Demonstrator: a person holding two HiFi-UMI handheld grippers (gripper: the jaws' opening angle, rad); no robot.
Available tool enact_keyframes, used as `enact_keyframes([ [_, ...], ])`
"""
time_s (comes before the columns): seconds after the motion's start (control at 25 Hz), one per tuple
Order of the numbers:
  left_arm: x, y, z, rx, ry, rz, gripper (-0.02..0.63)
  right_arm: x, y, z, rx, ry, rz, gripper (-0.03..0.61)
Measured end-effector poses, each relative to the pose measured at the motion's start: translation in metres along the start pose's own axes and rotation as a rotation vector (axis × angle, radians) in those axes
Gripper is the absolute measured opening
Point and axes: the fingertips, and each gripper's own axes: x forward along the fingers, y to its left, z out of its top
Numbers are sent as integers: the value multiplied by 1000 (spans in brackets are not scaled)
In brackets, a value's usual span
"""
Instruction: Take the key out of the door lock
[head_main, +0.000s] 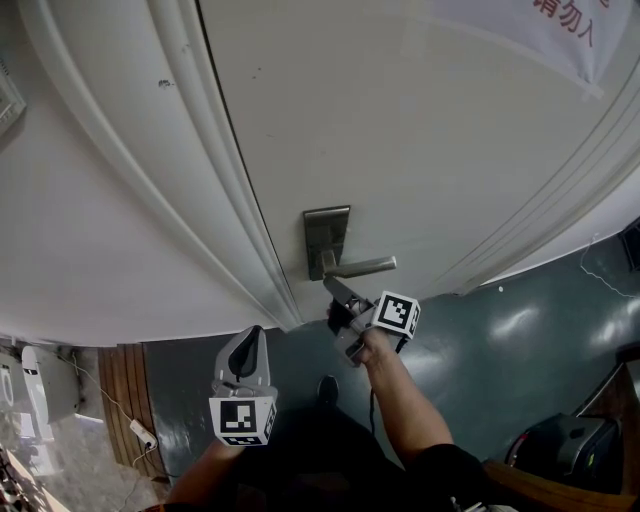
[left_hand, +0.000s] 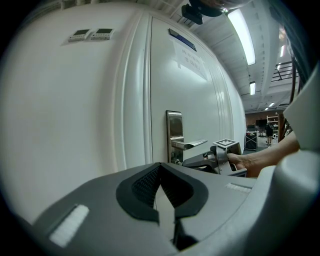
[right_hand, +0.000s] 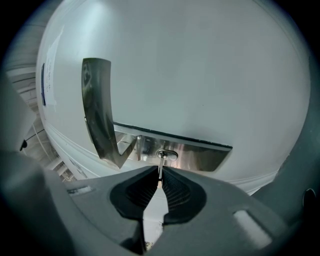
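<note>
The steel lock plate (head_main: 327, 232) with its lever handle (head_main: 362, 266) is mounted on the white door (head_main: 420, 130). My right gripper (head_main: 334, 287) reaches up to the plate just below the lever. In the right gripper view a thin metal key (right_hand: 160, 166) sticks out of the oval keyhole (right_hand: 167, 154). The right gripper (right_hand: 160, 176) is shut on the key, its pads pressing the key's outer end. My left gripper (head_main: 249, 338) hangs lower and to the left, away from the door, shut with nothing in it. The left gripper (left_hand: 159, 174) view shows the plate (left_hand: 174, 131) and the right gripper (left_hand: 207, 160) side-on.
The white door frame (head_main: 215, 190) runs along the plate's left side, with a white wall (head_main: 90, 230) beyond it. Dark green floor (head_main: 500, 340) lies below. A wooden strip (head_main: 122, 385) and a power cable (head_main: 140, 432) lie at the lower left. A paper notice (head_main: 560, 30) hangs on the door.
</note>
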Motion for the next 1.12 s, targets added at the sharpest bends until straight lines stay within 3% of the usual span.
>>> enact_keyframes([
  [0.28,-7,8,1,-5,-13,-10,18,-7,2,-3,-5,-31,-3,17],
  [0.56,-12,8,2,-15,-27,-38,18,-35,6,-36,-50,-13,-12,15],
  [0.76,-12,0,2,-26,-37,-87,18,-61,26,-52,-96,-70,-41,15],
  [0.88,-12,-6,2,-30,-40,-124,18,-79,40,-60,-197,-122,-89,15],
  [1.12,-24,-23,2,-37,-55,-208,18,-112,69,-82,-549,-184,-281,15],
])
